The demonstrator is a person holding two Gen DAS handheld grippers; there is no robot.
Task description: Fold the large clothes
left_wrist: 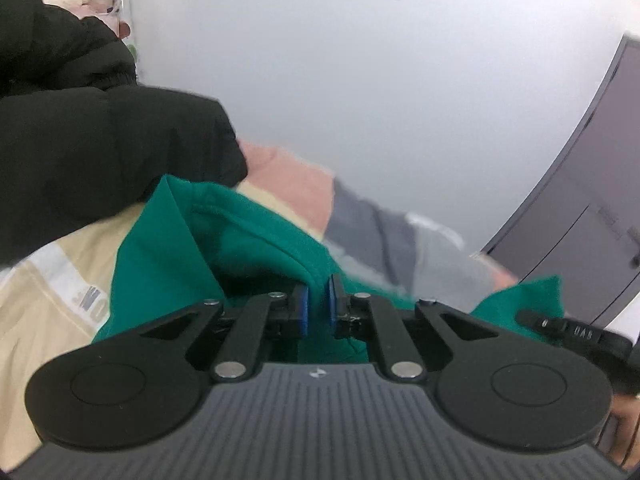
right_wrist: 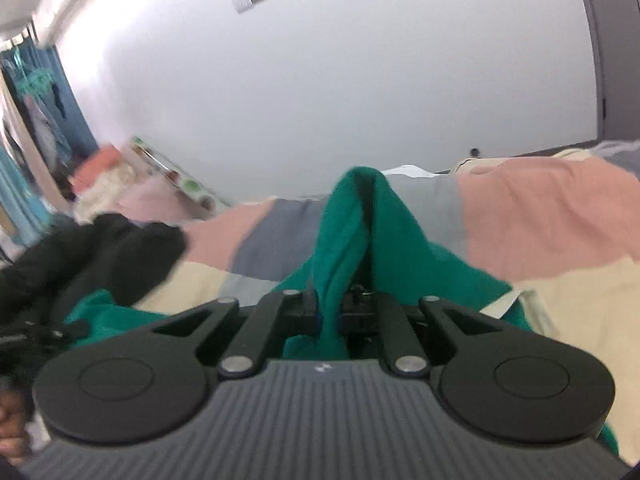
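Green sweatshirt [left_wrist: 248, 240] lies on a patchwork bedspread [right_wrist: 540, 216], beside a black jacket [left_wrist: 100, 140]; left gripper [left_wrist: 318, 304] and right gripper [right_wrist: 328, 312] each pinch a bunched edge of it, apparently to raise the cloth for a fold

My feeds are evenly bright, lit by soft diffuse light with no hard shadows. The white wall [left_wrist: 360, 80] washes out pale and nearly featureless, and the top left corner of the right wrist view blooms into glare. Motion blur smears most of the background: the patchwork bedspread [right_wrist: 540, 216] loses its seams and the black puffer jacket [left_wrist: 80, 140] goes soft-edged. I see each gripper's own body sharp at the bottom. Fisheye distortion bows the grey door [left_wrist: 592, 208] into a curve, and the frame corners darken.
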